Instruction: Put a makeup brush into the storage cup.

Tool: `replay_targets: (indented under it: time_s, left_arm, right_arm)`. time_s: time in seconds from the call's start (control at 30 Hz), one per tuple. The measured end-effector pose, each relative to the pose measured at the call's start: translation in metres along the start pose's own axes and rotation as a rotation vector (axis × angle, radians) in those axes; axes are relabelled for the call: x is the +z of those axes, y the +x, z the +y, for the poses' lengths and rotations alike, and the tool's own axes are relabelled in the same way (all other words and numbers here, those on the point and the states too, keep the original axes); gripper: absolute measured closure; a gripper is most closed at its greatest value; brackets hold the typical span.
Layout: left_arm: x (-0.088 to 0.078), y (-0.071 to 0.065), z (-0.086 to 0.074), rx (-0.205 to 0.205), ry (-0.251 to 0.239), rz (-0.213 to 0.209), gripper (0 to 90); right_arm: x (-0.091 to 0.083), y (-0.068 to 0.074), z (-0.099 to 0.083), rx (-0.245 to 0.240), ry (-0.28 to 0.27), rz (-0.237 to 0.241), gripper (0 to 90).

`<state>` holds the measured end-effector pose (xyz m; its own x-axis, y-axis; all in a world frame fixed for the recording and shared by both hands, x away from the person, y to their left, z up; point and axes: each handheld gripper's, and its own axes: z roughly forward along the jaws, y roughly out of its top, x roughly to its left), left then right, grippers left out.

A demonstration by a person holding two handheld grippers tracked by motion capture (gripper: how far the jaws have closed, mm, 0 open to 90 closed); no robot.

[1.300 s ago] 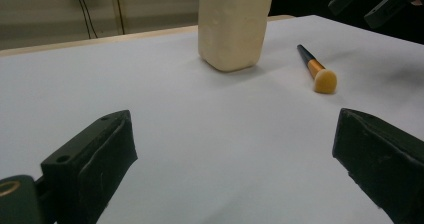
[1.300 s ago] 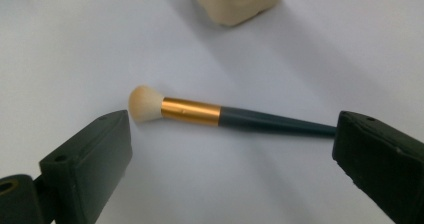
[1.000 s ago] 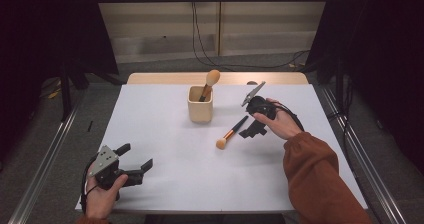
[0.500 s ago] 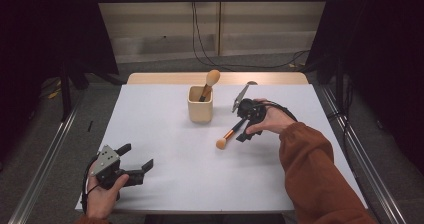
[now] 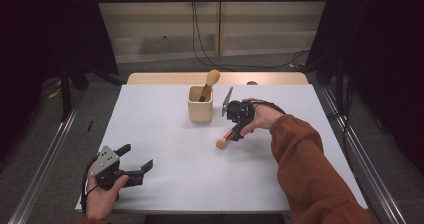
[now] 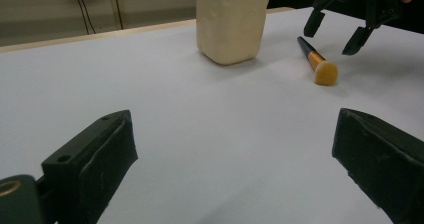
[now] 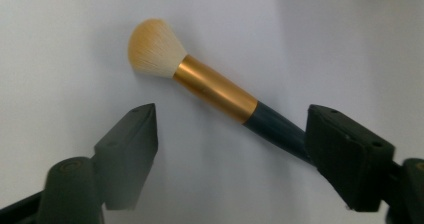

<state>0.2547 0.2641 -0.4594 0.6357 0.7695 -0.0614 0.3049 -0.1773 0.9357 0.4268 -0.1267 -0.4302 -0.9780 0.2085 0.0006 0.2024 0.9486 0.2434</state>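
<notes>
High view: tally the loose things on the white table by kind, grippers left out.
Makeup brushes: 2, one lying flat under the right gripper, one standing in the cup.
Cream cups: 1.
Total: 3.

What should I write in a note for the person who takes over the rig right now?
Right tongs: above the lying brush, jaws have just been closing on both sides of its handle, not gripping yet.
Left tongs: open, empty, resting near the front left of the table.
Cup: mid-table, one brush standing in it.
Done: one brush in the cup.
Left: probably grip the lying brush and put it in the cup.
</notes>
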Motion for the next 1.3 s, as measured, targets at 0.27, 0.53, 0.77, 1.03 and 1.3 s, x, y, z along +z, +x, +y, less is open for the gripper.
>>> replay_targets:
  time_s: [0.27,0.53,0.77,1.03,1.3]
  left_arm:
    - [-0.001,0.001,0.000,0.002,0.001,0.006,3.6]
    - [-0.001,0.001,-0.001,0.000,0.004,0.007,3.6]
    - [-0.001,0.001,-0.001,-0.001,0.004,0.007,3.6]
    - [-0.001,0.001,-0.001,0.007,0.009,0.006,3.6]
    - [-0.001,0.002,-0.001,0.009,0.013,0.006,3.6]
  right_arm:
    - [0.011,-0.001,0.003,-0.055,0.035,-0.033,27.4]
    - [0.018,-0.008,0.003,-0.075,0.070,-0.050,32.4]
    - [0.024,-0.011,0.001,-0.077,0.076,-0.005,44.8]
    - [0.023,-0.008,0.002,-0.058,0.086,0.032,59.4]
    - [0.022,-0.007,0.003,-0.058,0.089,0.051,75.3]
